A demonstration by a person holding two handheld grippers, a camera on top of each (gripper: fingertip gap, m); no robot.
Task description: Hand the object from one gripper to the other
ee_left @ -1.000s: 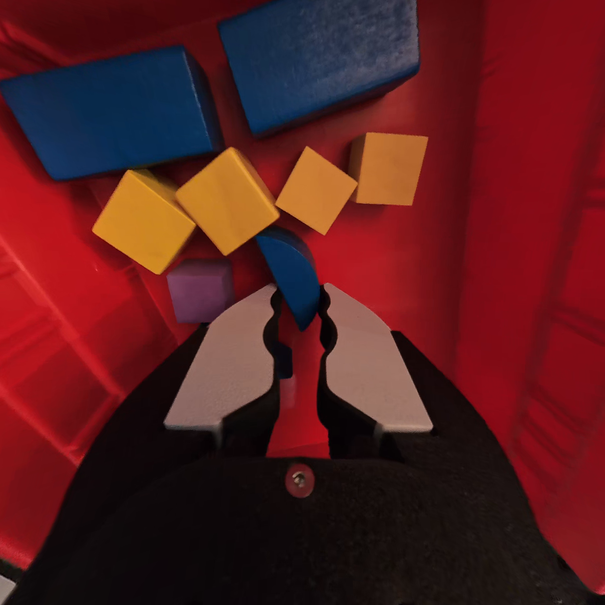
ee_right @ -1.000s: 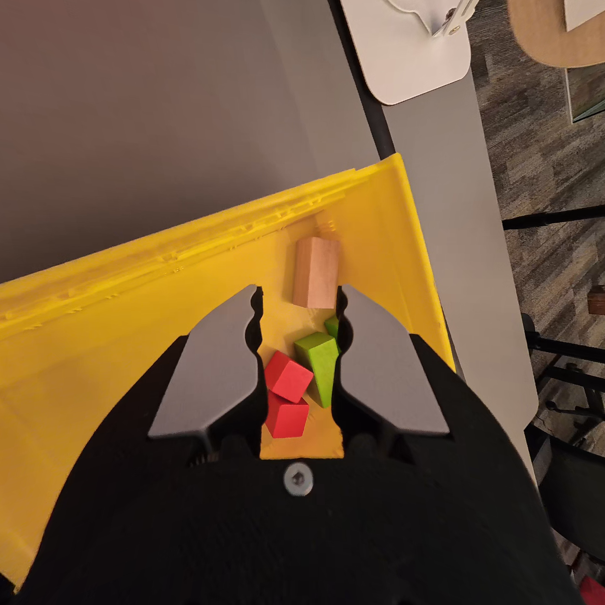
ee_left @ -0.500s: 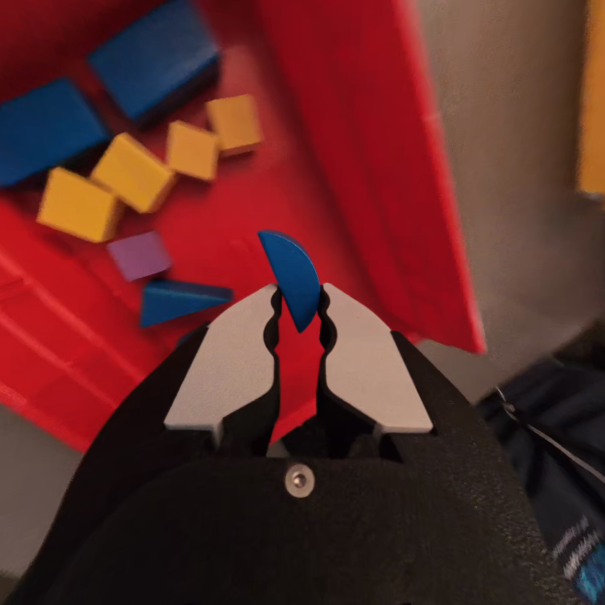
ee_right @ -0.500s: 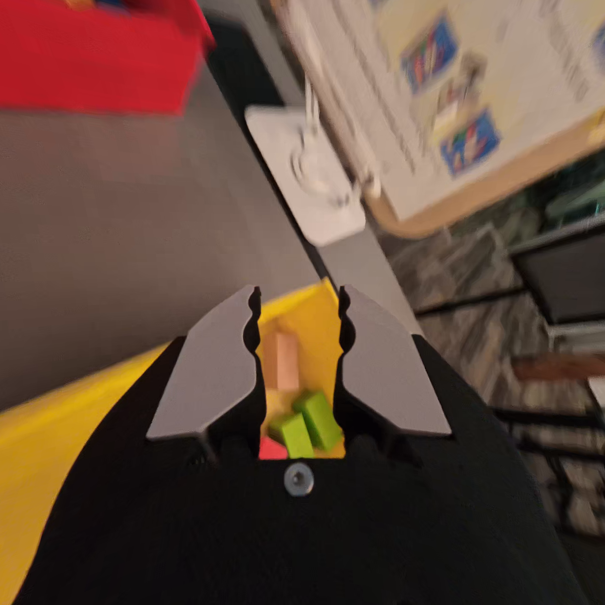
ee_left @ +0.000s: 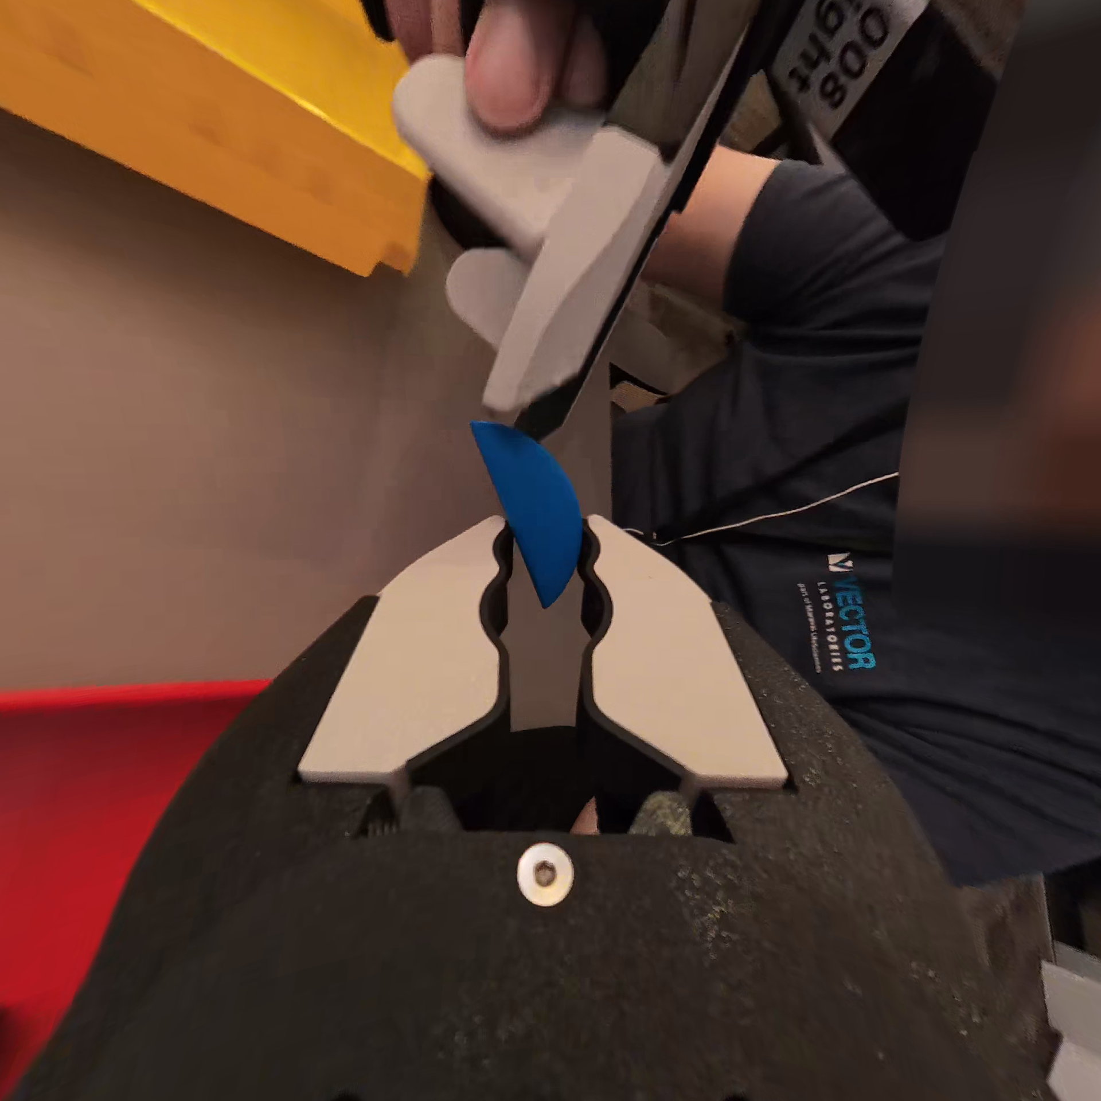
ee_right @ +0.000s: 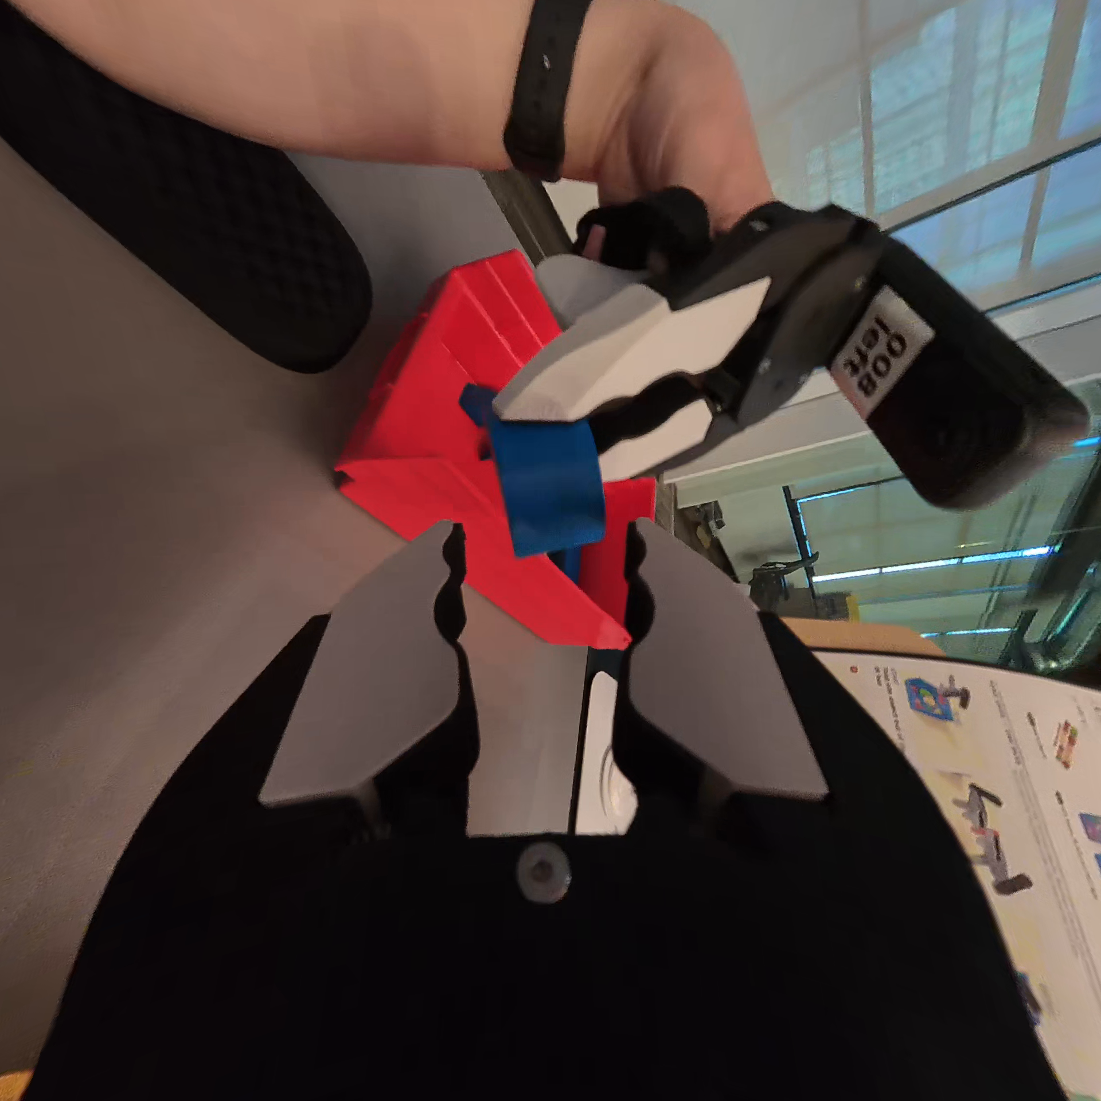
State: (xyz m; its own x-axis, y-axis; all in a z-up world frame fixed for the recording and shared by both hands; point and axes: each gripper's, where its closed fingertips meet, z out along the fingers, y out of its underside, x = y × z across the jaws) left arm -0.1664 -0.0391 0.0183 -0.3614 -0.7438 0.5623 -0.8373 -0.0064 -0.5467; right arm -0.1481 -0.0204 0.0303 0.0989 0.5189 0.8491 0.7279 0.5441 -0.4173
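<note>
My left gripper is shut on a blue half-round block and holds it in the air over the grey table. One finger of my right gripper comes down from above, its tip just at the block's top edge. In the right wrist view my right gripper is open and empty. The blue block hangs just beyond its fingertips, pinched by the left gripper, which reaches in from the upper right.
A yellow bin stands at the upper left and a red bin at the lower left. The red bin lies behind the block. A printed sheet, a black mesh pad and a person's forearm are near.
My left gripper lifted the blue block out of the red bin and swung it right over the table. My right gripper left the yellow bin and turned to face the block.
</note>
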